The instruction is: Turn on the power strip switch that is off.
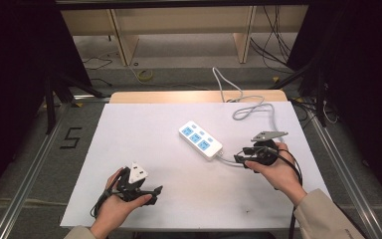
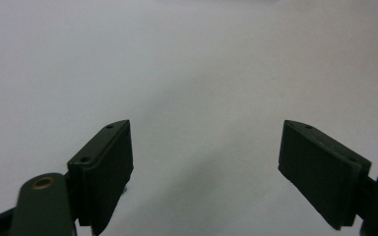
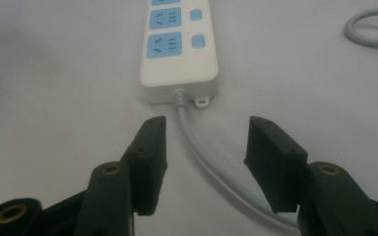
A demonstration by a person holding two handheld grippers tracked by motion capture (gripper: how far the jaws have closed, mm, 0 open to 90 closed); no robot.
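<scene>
A: What is seen of the surface and the room?

B: A white sheet [image 1: 144,164] is laid over a wooden table [image 1: 179,96], whose bare edge is exposed at the far side. Grey floor, metal rails and loose cables are seen around it, and wooden furniture legs stand beyond the table. A "5" is marked on the floor [image 1: 71,138] at the left.

A: What is given by one view and not by another?

B: In the high view the whole layout is shown — the power strip [image 1: 200,140] lying right of the sheet's centre, its grey cord [image 1: 248,110] looped towards the far edge and off the table. In the right gripper view the strip [image 3: 179,46] is seen close up, with the cord [image 3: 197,142] running from its near end down between the jaws. In the left gripper view bare white sheet is seen between and beyond the jaws.

A: How is the strip described?

B: It is white, with blue socket faces, a small blue switch beside each, and a mounting tab by the cord exit.

A: And the grippers?

B: The left gripper [image 1: 151,191] is held near the front-left of the sheet, jaws spread wide, nothing between them. The right gripper [image 1: 242,159] is held just beside the strip's near end — jaws parted, astride the cord but not closed on it.
</scene>
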